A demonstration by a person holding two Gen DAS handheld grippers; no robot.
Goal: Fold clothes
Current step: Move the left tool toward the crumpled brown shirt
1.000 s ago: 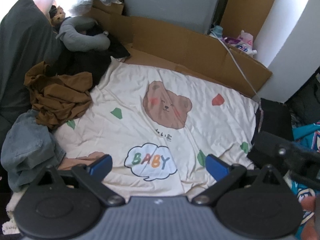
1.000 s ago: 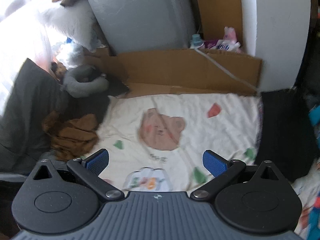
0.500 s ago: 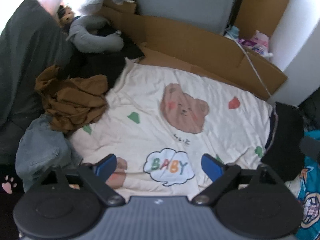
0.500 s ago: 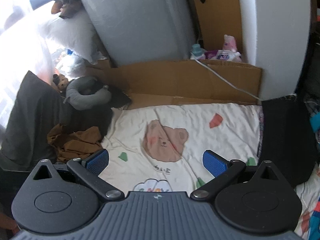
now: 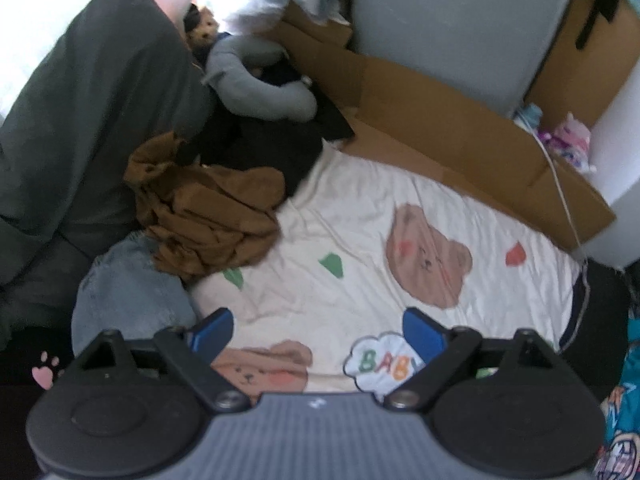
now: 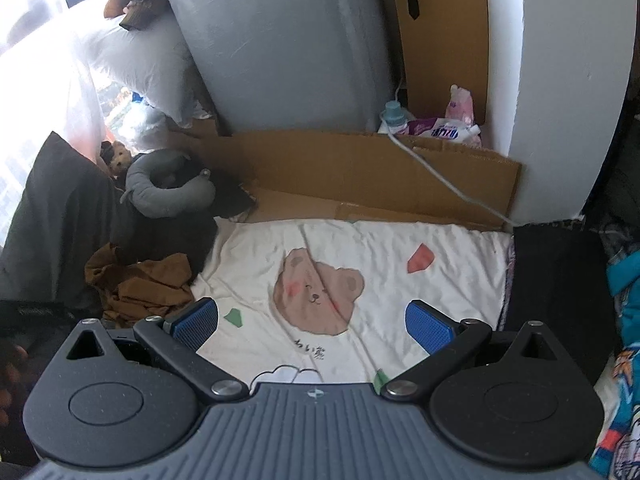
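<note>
A crumpled brown garment (image 5: 208, 220) (image 6: 138, 284) lies at the left edge of a cream blanket (image 5: 360, 240) (image 6: 380, 256) printed with bears. Blue denim (image 5: 128, 296) sits bunched just below the brown heap, and black clothing (image 5: 276, 152) lies behind it. My left gripper (image 5: 318, 334) hangs open above the blanket's near left part, to the right of the denim, with nothing between its blue pads. Open and empty too, my right gripper (image 6: 312, 322) hovers over the blanket's middle. A folded black item (image 6: 556, 280) rests at the blanket's right edge.
Brown cardboard (image 6: 360, 176) stands along the blanket's far side, with a grey wrapped panel (image 6: 280, 48) behind it. A grey neck pillow (image 6: 168, 196), a dark cushion (image 5: 80, 120) and a white cable (image 6: 448, 184) lie around. Bottles (image 6: 440, 124) sit by the white wall.
The left wrist view has swung left and risen, bringing the brown garment and denim closer to its centre. The right wrist view has lifted, showing more of the grey panel. Both grippers stay open.
</note>
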